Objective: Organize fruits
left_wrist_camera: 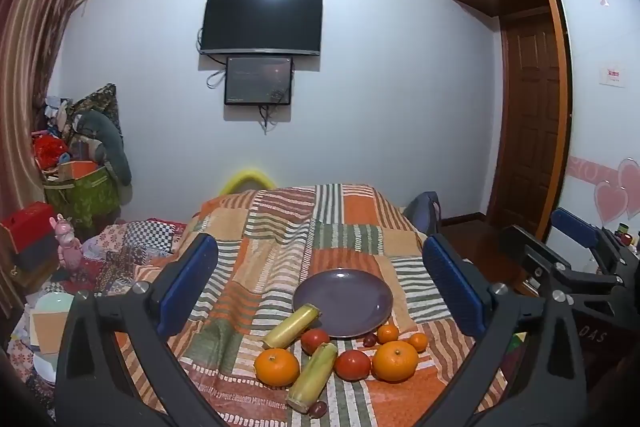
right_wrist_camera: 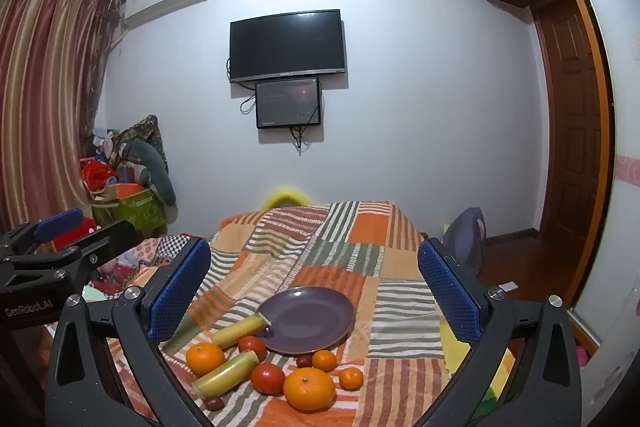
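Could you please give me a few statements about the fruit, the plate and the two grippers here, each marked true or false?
1. The purple plate has no fruit lying in its middle. True.
2. The left gripper is shut on an orange. False: it is open and holds nothing.
3. One corn cob leans against the plate's rim. True.
4. The right gripper is shut. False: its jaws stand wide apart.
5. The largest orange sits on the plate. False: it lies on the striped blanket.

Low in the frame, oranges [right_wrist_camera: 309,388], tomatoes [right_wrist_camera: 267,378] and two corn cobs [right_wrist_camera: 225,373] lie before a purple plate [right_wrist_camera: 312,319] on the striped blanket [right_wrist_camera: 400,311], between the right gripper's [right_wrist_camera: 314,291] wide-apart blue fingers [right_wrist_camera: 450,291].
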